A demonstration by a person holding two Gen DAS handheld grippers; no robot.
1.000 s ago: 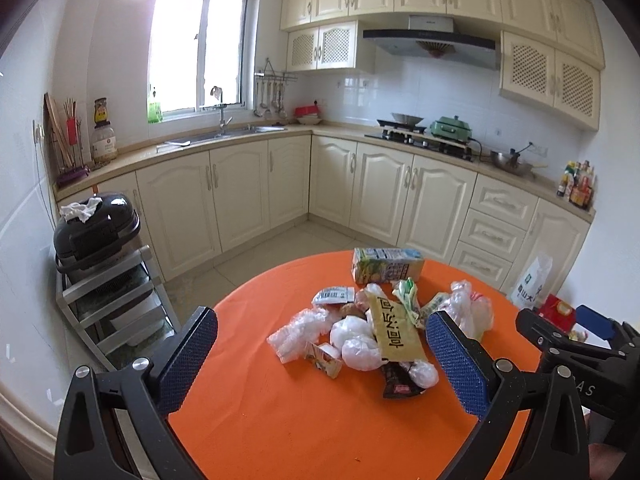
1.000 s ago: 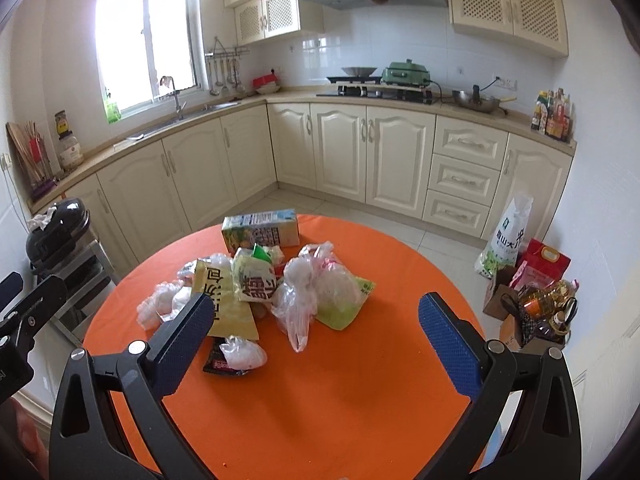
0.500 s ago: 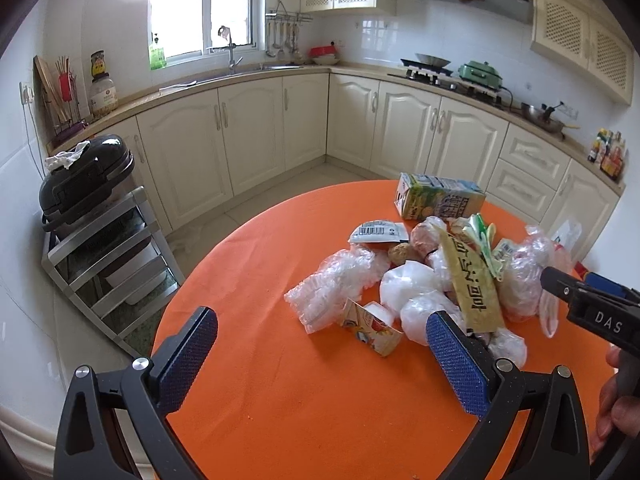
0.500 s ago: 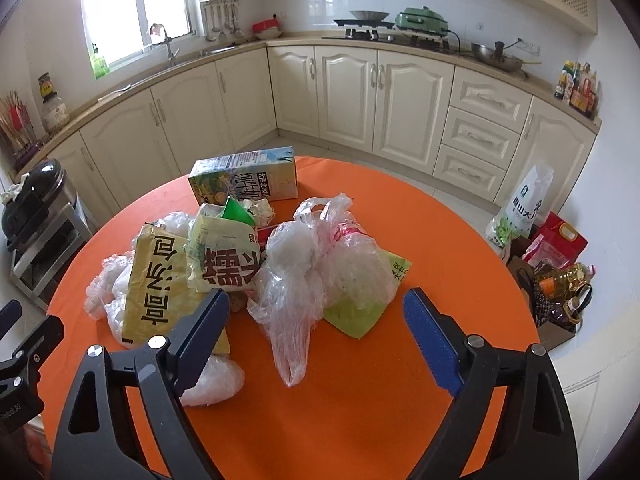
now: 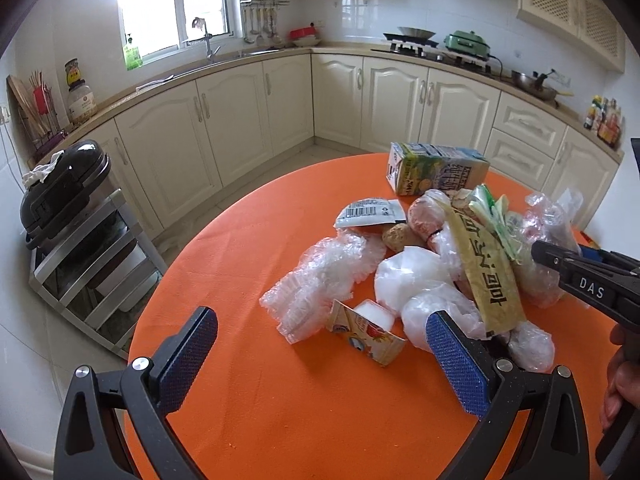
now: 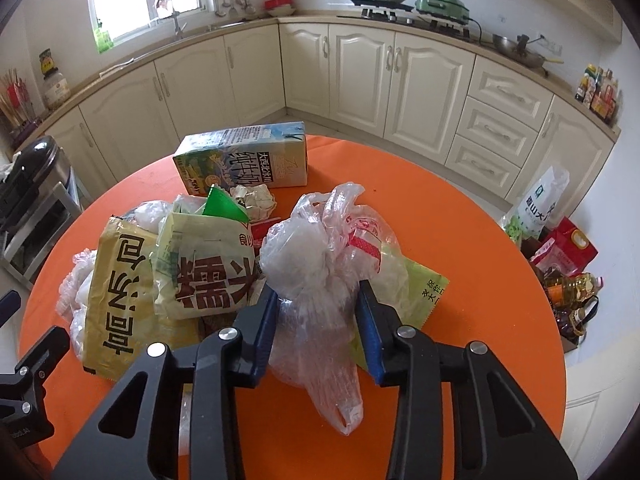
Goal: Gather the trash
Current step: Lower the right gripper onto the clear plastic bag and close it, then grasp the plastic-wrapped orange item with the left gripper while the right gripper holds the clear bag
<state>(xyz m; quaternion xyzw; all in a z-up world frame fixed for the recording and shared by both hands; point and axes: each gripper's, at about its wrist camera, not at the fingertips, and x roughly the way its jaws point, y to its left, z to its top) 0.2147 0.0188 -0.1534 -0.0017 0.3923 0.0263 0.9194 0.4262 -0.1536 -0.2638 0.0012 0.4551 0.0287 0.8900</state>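
Trash heap, on round orange surface [image 6: 460, 216], toward its centre and left.

- Clear plastic bag [image 6: 320, 264]: knotted at top, crumpled, translucent, red print on one side, white wads inside. Right tongs [image 6: 316, 320] pinch it, 1 blue pad pressed on each flank; its tail hangs down to the surface.
- Pale green packet [image 6: 208, 264]: large brown characters, wrinkled, just left of the bag, overlapping the yellow one.
- Yellow wrapper [image 6: 120, 292]: brown characters, lying flat, left side of the heap.
- Milk carton [image 6: 244, 162]: blue-green print, on its side, behind the heap.
- Crumpled bubble wrap [image 5: 320, 276]: clear, near edge of the heap in the left wrist view.
- Torn small carton [image 5: 364, 332]: beside the bubble wrap.

Left tongs [image 5: 320, 354]: spread wide, nothing between them, above bare orange surface just short of the torn carton.
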